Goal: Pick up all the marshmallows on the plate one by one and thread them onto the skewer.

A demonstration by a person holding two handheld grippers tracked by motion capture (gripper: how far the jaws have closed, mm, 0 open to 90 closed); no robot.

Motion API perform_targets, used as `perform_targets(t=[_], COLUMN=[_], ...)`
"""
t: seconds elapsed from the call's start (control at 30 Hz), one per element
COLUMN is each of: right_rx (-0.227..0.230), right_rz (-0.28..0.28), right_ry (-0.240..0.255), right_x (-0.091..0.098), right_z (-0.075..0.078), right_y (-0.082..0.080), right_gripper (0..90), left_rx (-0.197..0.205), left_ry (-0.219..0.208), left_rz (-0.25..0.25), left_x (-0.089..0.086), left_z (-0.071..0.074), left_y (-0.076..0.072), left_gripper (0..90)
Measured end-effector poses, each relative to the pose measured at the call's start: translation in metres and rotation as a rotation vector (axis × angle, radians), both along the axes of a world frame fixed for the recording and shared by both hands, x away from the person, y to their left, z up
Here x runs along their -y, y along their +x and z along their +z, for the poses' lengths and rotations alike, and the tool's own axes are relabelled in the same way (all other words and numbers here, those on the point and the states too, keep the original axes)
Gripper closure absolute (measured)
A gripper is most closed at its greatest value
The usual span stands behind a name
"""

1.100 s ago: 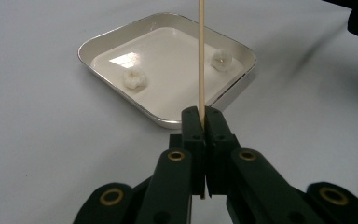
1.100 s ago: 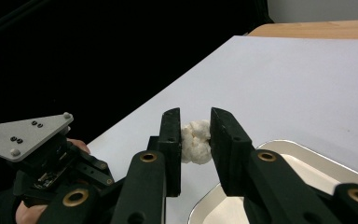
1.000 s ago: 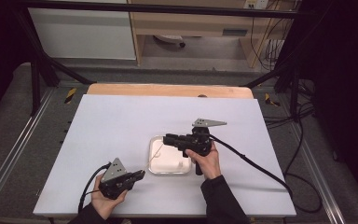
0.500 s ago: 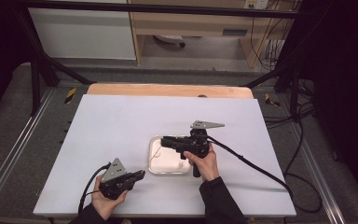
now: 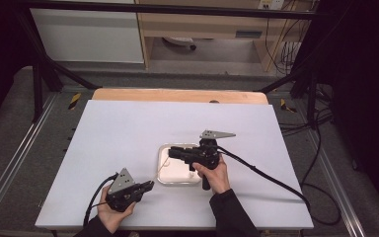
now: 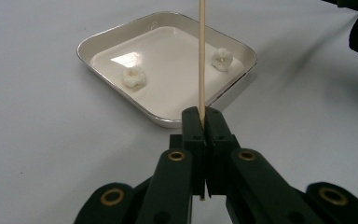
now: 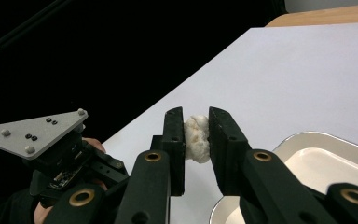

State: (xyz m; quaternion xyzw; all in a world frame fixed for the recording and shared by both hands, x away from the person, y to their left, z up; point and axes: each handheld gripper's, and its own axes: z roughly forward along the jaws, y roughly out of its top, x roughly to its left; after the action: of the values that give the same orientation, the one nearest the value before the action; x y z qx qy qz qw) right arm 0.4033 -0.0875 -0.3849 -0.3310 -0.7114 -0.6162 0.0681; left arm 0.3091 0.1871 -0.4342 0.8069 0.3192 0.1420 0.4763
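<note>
High view: a white counter (image 5: 128, 133) carries a shallow white tray (image 5: 164, 178) near its front middle. The left gripper (image 5: 147, 185) is held low at the front left, pointing toward the tray, well apart from it. The right gripper (image 5: 173, 152) is held above the tray, pointing to the picture's left.

Left gripper view: the fingers (image 6: 219, 135) are closed on a thin wooden skewer (image 6: 201, 56), which stands upright between them and runs out of the top of the picture. Beyond it, the tray (image 6: 168, 122) holds two white marshmallows, one at the left (image 6: 134, 76) and one at the far right (image 6: 222, 58), well apart from each other.

Right gripper view: the fingers (image 7: 173, 140) are narrow and pinch a third marshmallow (image 7: 196, 138), which is squeezed between the pads and raised off the counter (image 7: 284, 74), with the tray's rim (image 7: 307, 136) below at the right. The left gripper (image 7: 60, 163) appears farther off at the lower left
</note>
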Motion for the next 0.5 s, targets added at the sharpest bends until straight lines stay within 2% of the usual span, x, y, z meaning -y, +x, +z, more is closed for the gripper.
perform_targets(t=[0.5], right_rx=[-0.005], right_rz=[0.013], right_ry=[0.021], right_x=[-0.0033], right_z=[-0.0044], right_y=[-0.0039], right_gripper=[78.1], left_rx=[0.008], left_ry=[0.0], left_rz=[0.008], left_x=[-0.0004], left_z=[0.0002], left_y=[-0.0013], left_gripper=[88.8])
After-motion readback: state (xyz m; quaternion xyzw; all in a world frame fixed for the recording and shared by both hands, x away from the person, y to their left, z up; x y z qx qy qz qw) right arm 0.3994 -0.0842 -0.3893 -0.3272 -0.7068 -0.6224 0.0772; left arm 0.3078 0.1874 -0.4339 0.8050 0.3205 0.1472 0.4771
